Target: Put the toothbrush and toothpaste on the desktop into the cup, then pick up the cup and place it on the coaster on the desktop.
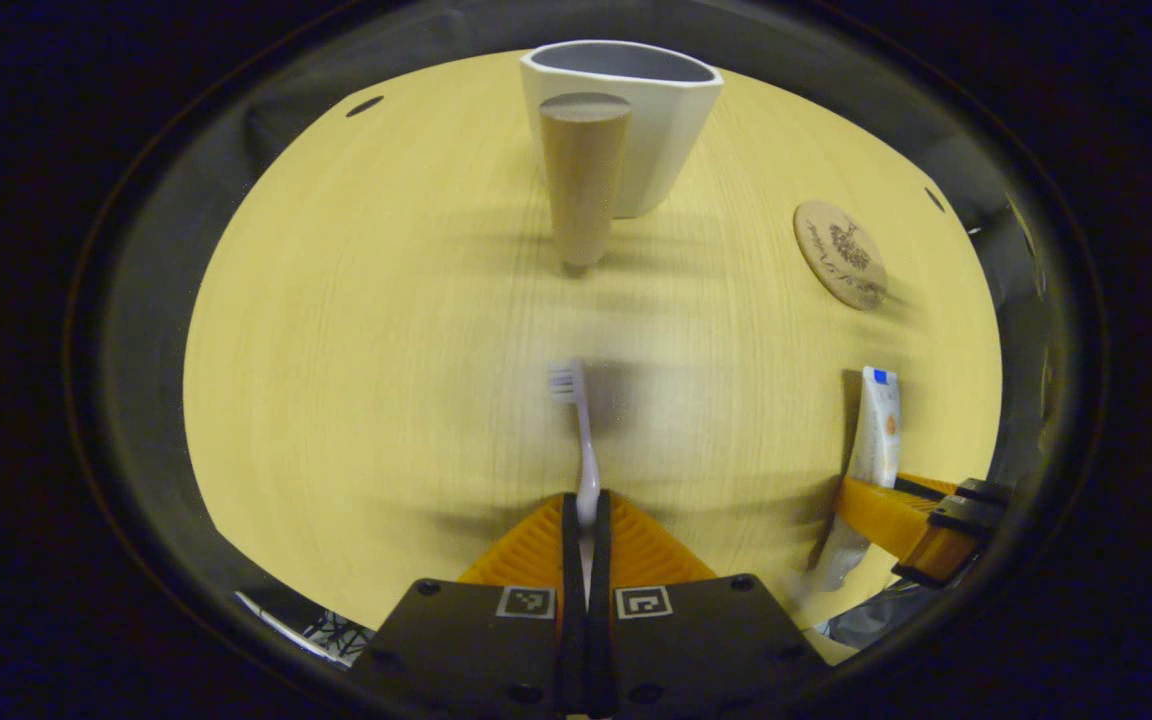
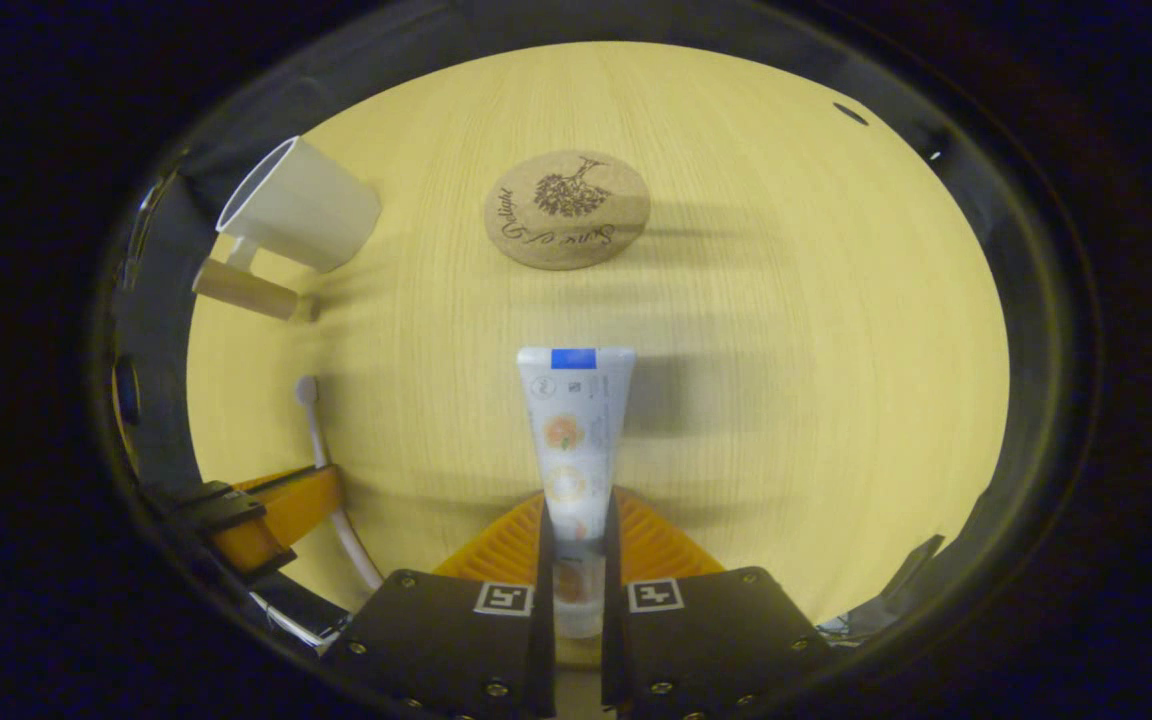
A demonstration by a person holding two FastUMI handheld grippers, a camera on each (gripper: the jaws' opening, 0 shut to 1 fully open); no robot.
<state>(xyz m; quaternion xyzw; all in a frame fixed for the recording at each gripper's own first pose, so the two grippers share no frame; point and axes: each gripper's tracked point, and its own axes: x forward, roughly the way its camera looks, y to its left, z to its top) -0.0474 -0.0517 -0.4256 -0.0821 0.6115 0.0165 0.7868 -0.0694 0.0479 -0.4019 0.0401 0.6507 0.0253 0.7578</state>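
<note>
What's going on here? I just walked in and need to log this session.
A person works two handheld grippers over a wooden desktop. The left gripper is shut on a toothbrush, bristle end pointing toward the white cup. The right gripper is shut on a toothpaste tube, aimed toward the cork coaster. The cup stands upright beside the coaster, not on it, and nothing is seen in it yet.

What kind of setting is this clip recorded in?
Likely a staged tabletop in a recording booth, set up as a bathroom chore: a pale wooden desktop ringed by dark cloth, holding a cup, a cork coaster, a toothbrush and toothpaste.
</note>
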